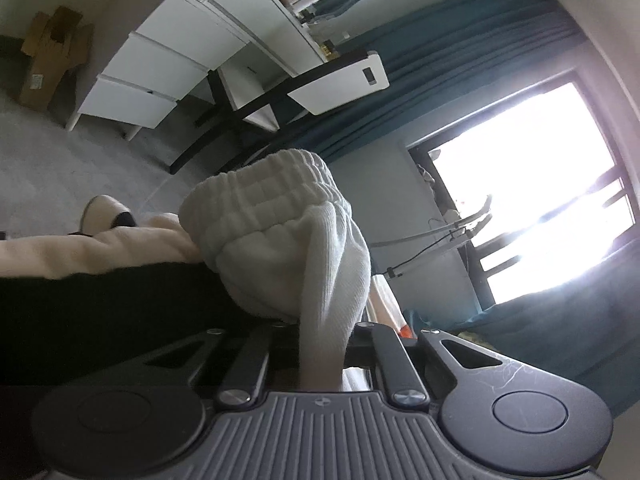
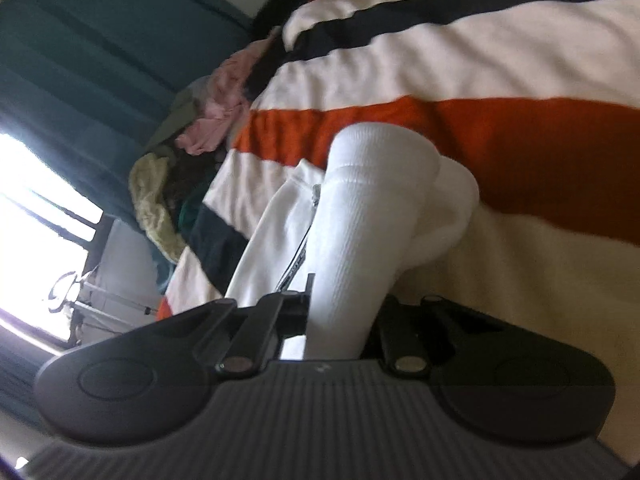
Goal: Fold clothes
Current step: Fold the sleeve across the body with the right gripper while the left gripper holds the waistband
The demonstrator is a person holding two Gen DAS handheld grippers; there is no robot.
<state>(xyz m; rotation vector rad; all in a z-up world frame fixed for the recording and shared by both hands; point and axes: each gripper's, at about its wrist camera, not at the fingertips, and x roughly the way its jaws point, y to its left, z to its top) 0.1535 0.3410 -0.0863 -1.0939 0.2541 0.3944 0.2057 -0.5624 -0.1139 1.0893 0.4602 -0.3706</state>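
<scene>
Garment (image 1: pixel 280 240): white ribbed knit with a gathered elastic band, bunched up and lifted in front of the left camera; in the right view the same white cloth (image 2: pixel 360 220) rises from the jaws, with a zipper edge beside it on the left.
Where it is: held up between both tools, over the striped blanket (image 2: pixel 480 80) in the right view.
Left gripper (image 1: pixel 322 360): clenched on a fold of the white knit, which runs straight down into the narrow gap between the jaws.
Right gripper (image 2: pixel 340 332): clamped on a ribbed strip of the same cloth; fingertips hidden by the fabric.
In the way, left view: the bunched cloth fills the centre and hides what lies behind it; a cream garment (image 1: pixel 100 248) and a black one (image 1: pixel 100 312) lie to the left, touching the white one.
Blanket: white, orange and dark bands, spread under the cloth.
Pile (image 2: pixel 192 152): pink, olive, yellowish and dark clothes heaped at the blanket's far edge, well apart from the gripped cloth.
Curtain (image 1: pixel 460 68): teal, hanging beside the bright window (image 1: pixel 540 184).
Drawers (image 1: pixel 160 68): white unit on the grey floor, with a black-legged white table (image 1: pixel 340 84) just beside it.
Box (image 1: pixel 52 60): flattened brown cardboard against the wall, far left.
Slipper (image 1: pixel 106 212): pale, on the floor near the cream garment.
</scene>
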